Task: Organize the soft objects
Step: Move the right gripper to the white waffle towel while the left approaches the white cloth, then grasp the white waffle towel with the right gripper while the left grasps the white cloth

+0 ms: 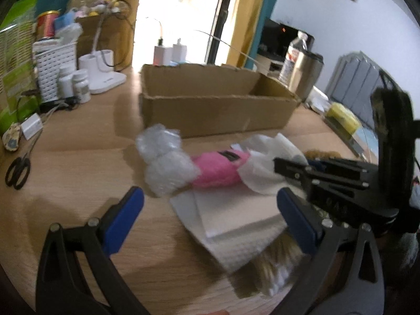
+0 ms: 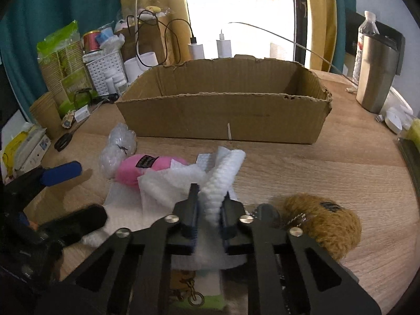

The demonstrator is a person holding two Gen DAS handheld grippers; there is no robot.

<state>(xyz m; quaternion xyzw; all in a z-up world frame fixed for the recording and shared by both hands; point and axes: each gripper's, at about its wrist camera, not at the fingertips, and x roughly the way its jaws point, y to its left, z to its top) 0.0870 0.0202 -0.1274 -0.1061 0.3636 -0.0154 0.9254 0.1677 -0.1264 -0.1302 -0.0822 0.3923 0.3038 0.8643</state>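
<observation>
Right tool (image 2: 209, 202) is clenched on a white ribbed foam sheet (image 2: 223, 176), fingers pinching its lower end so the sheet stands up between them, tilted right, lifted off the wooden desk (image 2: 315, 173). Left tool (image 1: 210, 210) is released, blue pads wide apart, hovering over a flat white foam pad (image 1: 236, 215) and gripping nothing. The soft pile sits on the desk in front of the open brown cardboard box (image 2: 223, 115), apart from it. Left end of the pile: a clear bubble wrap bundle (image 1: 165, 162), touching a pink plush toy with a black label (image 1: 218, 170). The toy's right end is covered by crumpled white tissue-like sheets (image 1: 262, 168). A brown fuzzy plush toy (image 2: 323, 218) lies on the desk just right of the right tool, close to its right finger. What can be seen of the box interior shows only bare cardboard. Black scissors (image 1: 18, 172) lie on the desk well left of the pile. A white lattice basket (image 1: 56, 65) and white pill bottles (image 1: 76, 84) stand at the back left. A stainless steel tumbler (image 2: 378, 71) stands right of the box, with a clear plastic water bottle (image 2: 366, 34) behind it.
</observation>
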